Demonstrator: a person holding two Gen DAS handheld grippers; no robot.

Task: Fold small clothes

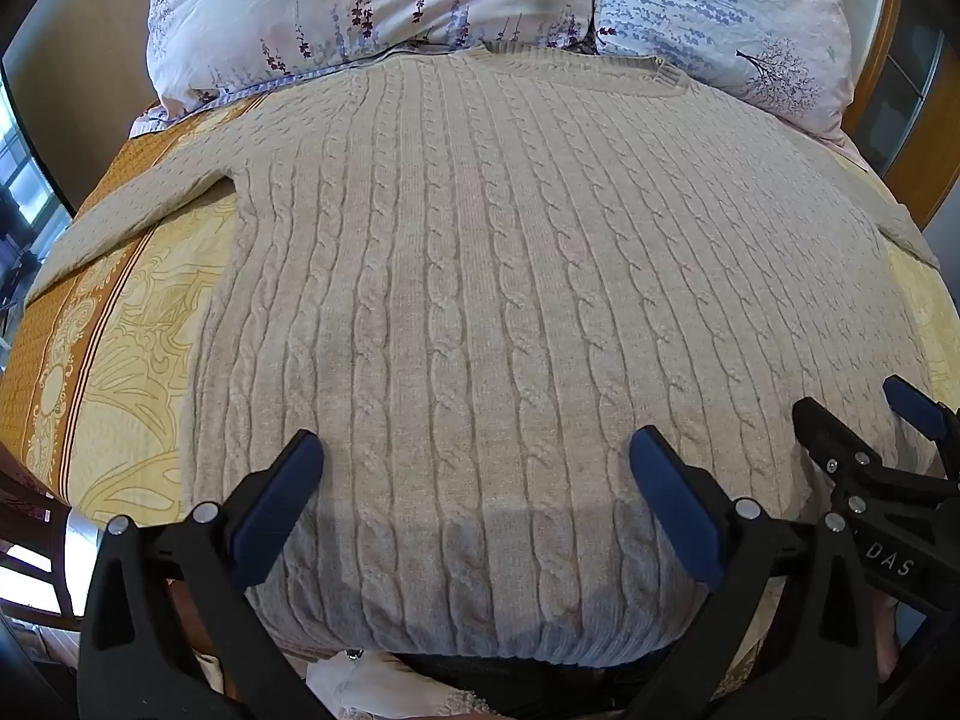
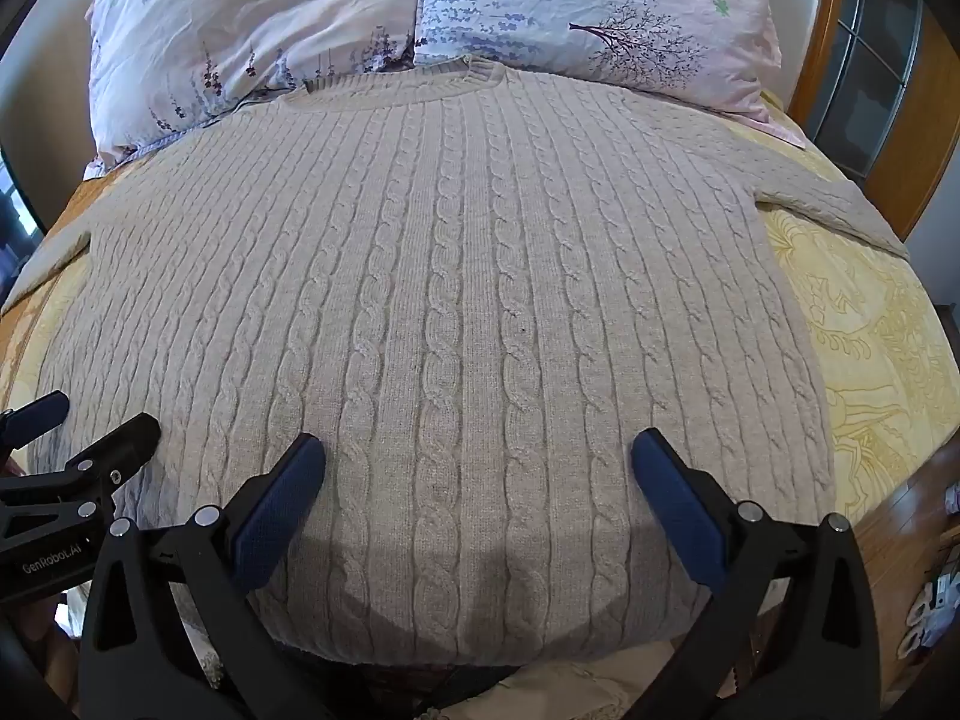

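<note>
Beige cable-knit sweater (image 1: 480,276) spread flat and face up across the yellow patterned bedspread (image 1: 150,324), neckline (image 2: 474,75) at the far end, tucked right against the floral pillows (image 1: 372,6), hem at the near edge of the bed. Left sleeve (image 1: 120,204) angled out over the orange band of the cover; right sleeve (image 2: 840,210) stretched out toward the wooden bed frame (image 2: 828,48). No folds in the body, cables running straight from hem to collar. Left gripper (image 1: 477,456) low over the hem, tilted steeply down, jaws spread as wide as they go, blue pads (image 1: 282,492) flanking a broad strip of knit without pinching any of it. Right gripper (image 2: 479,456) just the same on its side: jaws gaping wide, blue pads (image 2: 678,504) either side of the central cables, nothing clamped. Whether the pad tips actually touch the wool or hang just above it, hard to tell from here. Both tools close beside each other along the hem, each showing at the edge of the other's view: the right one at the lower right corner of the left view, the left one at the lower left of the right view. Soft shadows of both tools lying on the knit near the hem. Wooden floor (image 2: 900,516) showing past the right side of the bed.
</note>
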